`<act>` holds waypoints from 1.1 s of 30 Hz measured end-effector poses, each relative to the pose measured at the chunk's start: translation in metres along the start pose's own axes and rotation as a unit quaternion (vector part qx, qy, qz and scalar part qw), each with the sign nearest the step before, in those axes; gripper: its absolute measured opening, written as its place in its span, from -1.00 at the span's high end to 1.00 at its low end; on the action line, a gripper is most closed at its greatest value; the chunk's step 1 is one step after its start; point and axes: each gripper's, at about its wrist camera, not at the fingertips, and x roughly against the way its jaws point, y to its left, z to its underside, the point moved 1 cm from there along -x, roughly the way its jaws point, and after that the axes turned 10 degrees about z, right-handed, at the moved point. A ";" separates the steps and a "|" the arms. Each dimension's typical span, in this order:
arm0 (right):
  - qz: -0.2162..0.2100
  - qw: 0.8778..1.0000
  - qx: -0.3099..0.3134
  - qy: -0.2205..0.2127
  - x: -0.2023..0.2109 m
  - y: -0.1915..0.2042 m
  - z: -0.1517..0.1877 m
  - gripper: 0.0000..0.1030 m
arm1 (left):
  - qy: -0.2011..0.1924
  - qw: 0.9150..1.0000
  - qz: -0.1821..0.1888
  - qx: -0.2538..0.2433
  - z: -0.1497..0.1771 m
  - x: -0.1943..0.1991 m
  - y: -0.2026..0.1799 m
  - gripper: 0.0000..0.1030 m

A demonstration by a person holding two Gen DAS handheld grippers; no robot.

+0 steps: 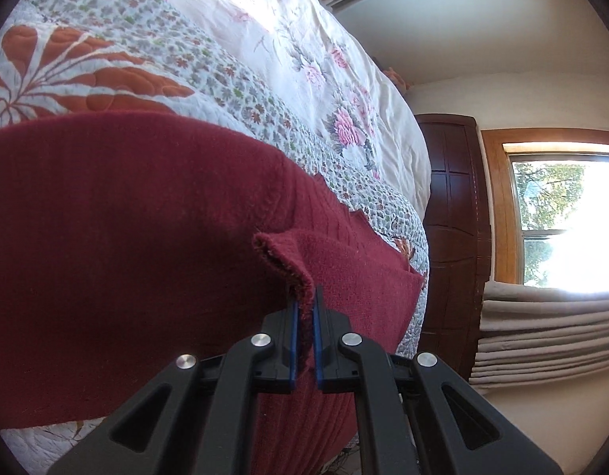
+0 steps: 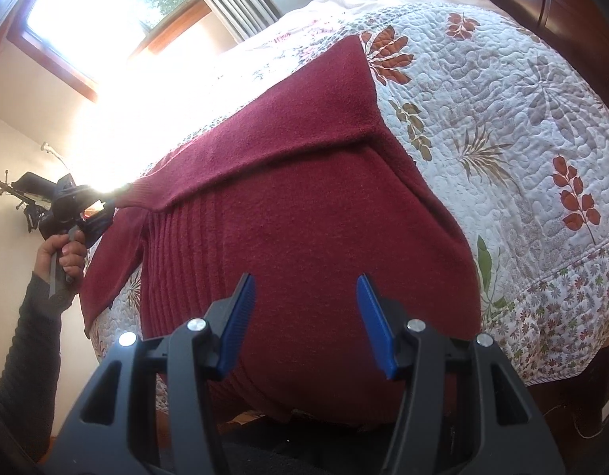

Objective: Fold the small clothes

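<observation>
A dark red knit sweater (image 2: 304,198) — ribbed, partly folded — is being pinched at its 9 o'clock edge by the left gripper (image 1: 305,301); the right gripper (image 2: 304,289) is being held agape.

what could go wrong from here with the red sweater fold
The left gripper pinches only a thin frayed edge of the red sweater, so it may slip free. The right gripper is open and holds nothing, so pulling could drag the sweater across the quilt and undo the fold.
</observation>
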 end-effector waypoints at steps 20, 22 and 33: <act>-0.018 1.000 0.020 -0.011 0.009 0.011 -0.001 -0.06 | -0.018 0.999 -0.024 0.029 0.037 -0.043 0.012 0.24; -0.020 1.000 0.016 -0.013 0.012 0.006 -0.003 -0.08 | -0.043 0.999 -0.020 0.022 0.042 -0.025 0.008 0.02; -0.050 0.997 0.052 0.011 -0.006 0.026 -0.014 -0.14 | -0.387 0.915 -0.016 0.112 0.177 0.215 0.099 -0.85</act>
